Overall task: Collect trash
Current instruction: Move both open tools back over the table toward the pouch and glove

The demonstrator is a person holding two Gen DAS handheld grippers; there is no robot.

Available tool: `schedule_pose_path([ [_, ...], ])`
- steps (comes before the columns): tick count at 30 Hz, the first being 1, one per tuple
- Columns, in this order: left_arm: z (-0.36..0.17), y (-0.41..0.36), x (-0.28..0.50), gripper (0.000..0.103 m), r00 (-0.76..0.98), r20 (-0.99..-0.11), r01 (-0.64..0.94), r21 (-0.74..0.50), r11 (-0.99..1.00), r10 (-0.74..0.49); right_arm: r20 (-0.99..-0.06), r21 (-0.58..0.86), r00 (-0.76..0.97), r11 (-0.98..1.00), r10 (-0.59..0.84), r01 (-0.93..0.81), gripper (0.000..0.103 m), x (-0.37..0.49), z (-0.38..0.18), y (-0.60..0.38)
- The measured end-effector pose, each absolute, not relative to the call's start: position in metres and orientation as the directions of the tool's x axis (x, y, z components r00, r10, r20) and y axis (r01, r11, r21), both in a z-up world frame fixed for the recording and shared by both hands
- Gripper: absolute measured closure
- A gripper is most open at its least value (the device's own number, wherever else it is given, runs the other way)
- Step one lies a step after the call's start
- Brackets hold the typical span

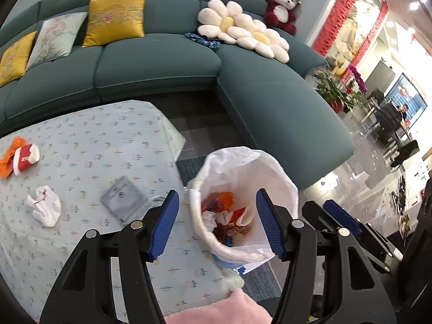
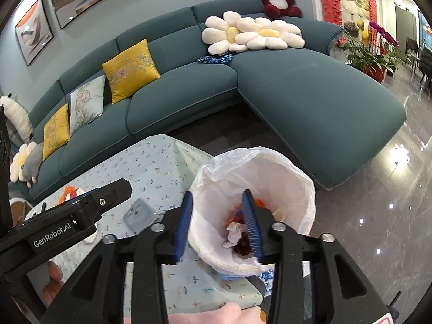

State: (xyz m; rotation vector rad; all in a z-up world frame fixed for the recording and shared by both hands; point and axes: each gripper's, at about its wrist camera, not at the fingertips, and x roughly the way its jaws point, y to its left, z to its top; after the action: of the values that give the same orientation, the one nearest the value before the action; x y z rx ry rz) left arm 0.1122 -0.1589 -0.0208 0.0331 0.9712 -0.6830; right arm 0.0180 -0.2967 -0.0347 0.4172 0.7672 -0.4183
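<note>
Thin translucent white plastic liner (image 1: 272,167) in bin, crinkled, faintly glossy. Matt printed cloth (image 1: 108,140) over table. Crumpled white tissue (image 1: 44,205), soft, matt. Grey pouch (image 1: 124,198), smooth, slight sheen. Sofa (image 1: 162,62) in matt teal fabric; plush flower cushions (image 1: 243,31), satiny yellow pillow (image 1: 116,17). Polished marble-look floor (image 2: 378,202), highly glossy. Ribbed blue pads (image 1: 164,224) on matt black plastic fingers.

Bright, even indoor light — floor glare, fisheye-bent edges.
</note>
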Motion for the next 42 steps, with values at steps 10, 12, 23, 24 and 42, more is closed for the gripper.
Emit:
schedule_pose_path([
  [10,-0.023,-0.098,0.133,0.046,0.418,-0.773,0.472,-0.265,0.841,-0.478,-0.742,0.179,0.646,0.877,-0.177,0.446,0.059,0.045,-0.031,-0.251],
  [12,-0.026,-0.081,0.139,0.046,0.428,-0.777,0.447,-0.261,0.855,-0.461,-0.748,0.173,0.643,0.886,-0.167,0.431,0.059,0.053,-0.032,-0.240],
  [23,-0.057,0.006,0.172,0.032,0.464,-0.823,0.297,-0.205,0.932,-0.329,-0.786,0.139,0.608,0.926,-0.113,0.352,0.049,0.097,-0.054,-0.177],
  [24,-0.063,0.016,0.177,0.031,0.461,-0.830,0.280,-0.201,0.939,-0.315,-0.792,0.134,0.601,0.928,-0.110,0.347,0.048,0.102,-0.059,-0.171],
  [42,-0.183,0.112,0.253,0.020,0.317,-0.939,0.073,-0.120,0.990,-0.137,-0.906,0.078,0.413,0.928,-0.086,0.365,0.045,0.180,-0.184,-0.143],
])
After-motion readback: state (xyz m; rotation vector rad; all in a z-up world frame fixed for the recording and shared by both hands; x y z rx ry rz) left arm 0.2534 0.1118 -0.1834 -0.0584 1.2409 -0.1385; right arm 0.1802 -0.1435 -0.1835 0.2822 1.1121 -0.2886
